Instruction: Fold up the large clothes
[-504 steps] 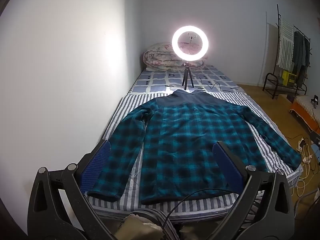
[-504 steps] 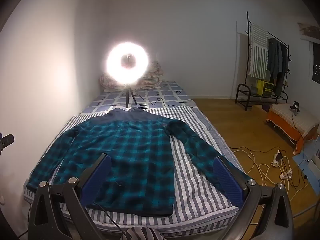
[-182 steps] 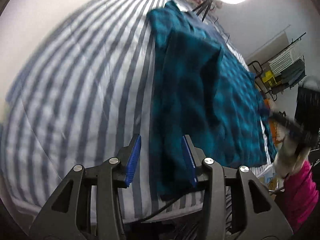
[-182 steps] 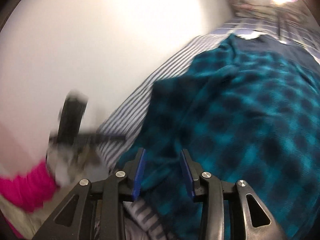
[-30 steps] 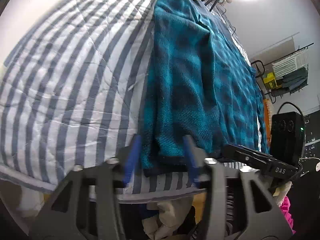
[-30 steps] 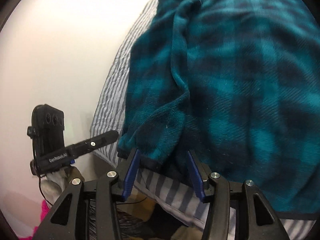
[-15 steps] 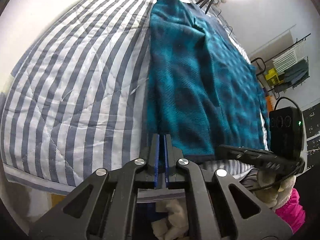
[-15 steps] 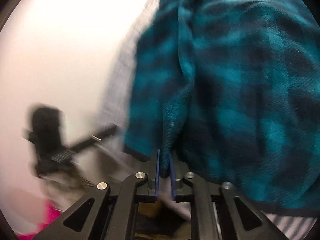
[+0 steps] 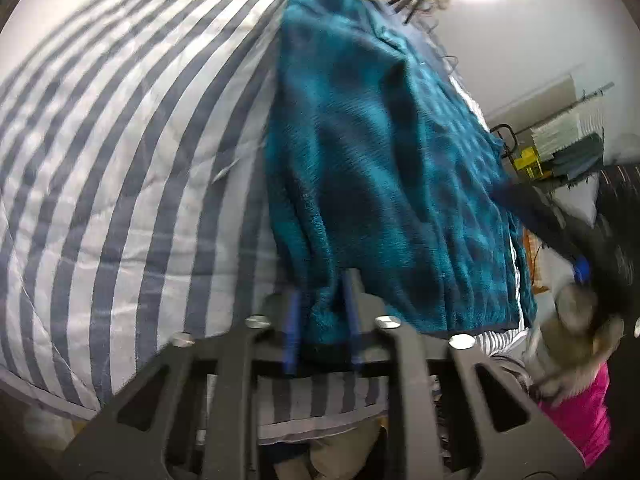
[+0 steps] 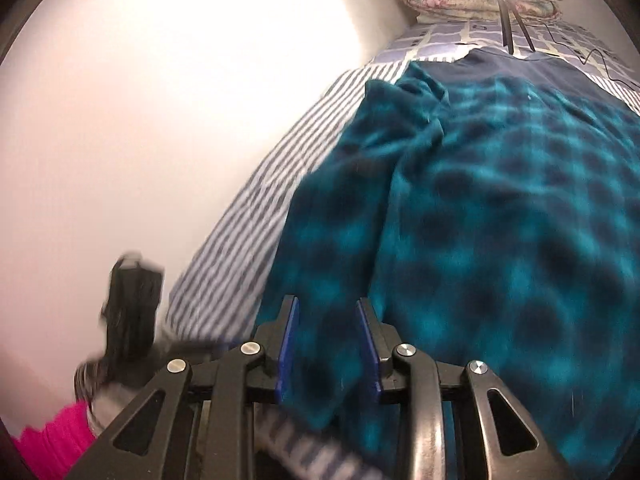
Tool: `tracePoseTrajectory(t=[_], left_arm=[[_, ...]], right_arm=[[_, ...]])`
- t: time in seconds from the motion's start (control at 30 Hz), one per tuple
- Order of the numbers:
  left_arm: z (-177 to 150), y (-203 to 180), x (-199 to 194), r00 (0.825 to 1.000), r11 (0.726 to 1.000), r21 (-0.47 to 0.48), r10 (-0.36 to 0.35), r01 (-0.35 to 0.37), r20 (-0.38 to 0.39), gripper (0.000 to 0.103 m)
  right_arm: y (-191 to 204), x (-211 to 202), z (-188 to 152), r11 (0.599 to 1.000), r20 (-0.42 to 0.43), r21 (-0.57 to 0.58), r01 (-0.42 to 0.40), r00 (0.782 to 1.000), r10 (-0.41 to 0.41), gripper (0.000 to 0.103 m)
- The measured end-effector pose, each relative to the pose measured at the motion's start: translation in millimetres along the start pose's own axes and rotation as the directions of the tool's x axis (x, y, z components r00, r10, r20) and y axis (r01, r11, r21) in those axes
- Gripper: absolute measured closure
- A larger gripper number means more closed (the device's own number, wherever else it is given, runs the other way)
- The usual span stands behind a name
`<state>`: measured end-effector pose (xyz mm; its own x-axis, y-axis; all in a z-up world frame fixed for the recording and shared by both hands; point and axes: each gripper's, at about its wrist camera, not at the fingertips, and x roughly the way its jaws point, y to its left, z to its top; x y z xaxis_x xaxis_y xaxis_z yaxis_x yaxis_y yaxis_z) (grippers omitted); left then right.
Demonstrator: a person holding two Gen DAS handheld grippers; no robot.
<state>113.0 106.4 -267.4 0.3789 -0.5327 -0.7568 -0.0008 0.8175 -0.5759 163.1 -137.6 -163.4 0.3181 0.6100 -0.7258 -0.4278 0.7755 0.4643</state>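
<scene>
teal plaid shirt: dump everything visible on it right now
The teal plaid shirt is fuzzy fleece with a dark check, a plain navy collar and yoke at the far end, and a dark hem band. It lies lengthwise on the striped bedsheet, one sleeve folded over its body. The left claw and right claw each have near-edge fabric between their blue pads, gripped thick and bunched.

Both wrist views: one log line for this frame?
phase: fold | left gripper: fabric between fingers | right gripper: fabric between fingers | plaid jacket: on striped bed
</scene>
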Motion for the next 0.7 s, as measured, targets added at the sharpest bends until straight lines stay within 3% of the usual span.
tracePoseTrajectory(t=[0.17, 0.3, 0.4, 0.5, 0.57, 0.63, 0.7], left_arm=[[-3, -19, -37, 0.993, 0.996, 0.051, -0.075, 0.07, 0.091, 0.096], [-6, -14, -43, 0.992, 0.996, 0.065, -0.072, 0.065, 0.104, 0.096], [-5, -7, -38, 0.993, 0.996, 0.038, -0.087, 0.084, 0.081, 0.097], [-4, -17, -43, 0.99, 0.993, 0.073, -0.104, 0.097, 0.094, 0.097], [-3, -27, -42, 0.99, 0.991, 0.101, -0.095, 0.085, 0.102, 0.097], [-3, -34, -39, 0.99, 0.989, 0.122, -0.097, 0.085, 0.1, 0.097], [-5, -40, -37, 0.991, 0.987, 0.145, -0.09, 0.075, 0.098, 0.097]], right_arm=[[-14, 51, 29, 0.999, -0.007, 0.035, 0.031, 0.999, -0.031, 0.072], [-21, 95, 27, 0.996, -0.127, 0.023, 0.086, 0.988, -0.082, 0.072], [-12, 95, 33, 0.992, -0.171, -0.04, 0.116, 0.978, -0.121, 0.071], [-5, 78, 55, 0.995, -0.188, -0.034, 0.094, 0.977, -0.099, 0.069], [4, 66, 74, 0.995, -0.155, -0.044, 0.094, 0.983, -0.1, 0.062], [16, 62, 94, 0.992, -0.132, -0.066, 0.105, 0.985, -0.113, 0.038], [28, 69, 111, 0.989, -0.146, -0.094, 0.113, 0.981, -0.126, 0.038]])
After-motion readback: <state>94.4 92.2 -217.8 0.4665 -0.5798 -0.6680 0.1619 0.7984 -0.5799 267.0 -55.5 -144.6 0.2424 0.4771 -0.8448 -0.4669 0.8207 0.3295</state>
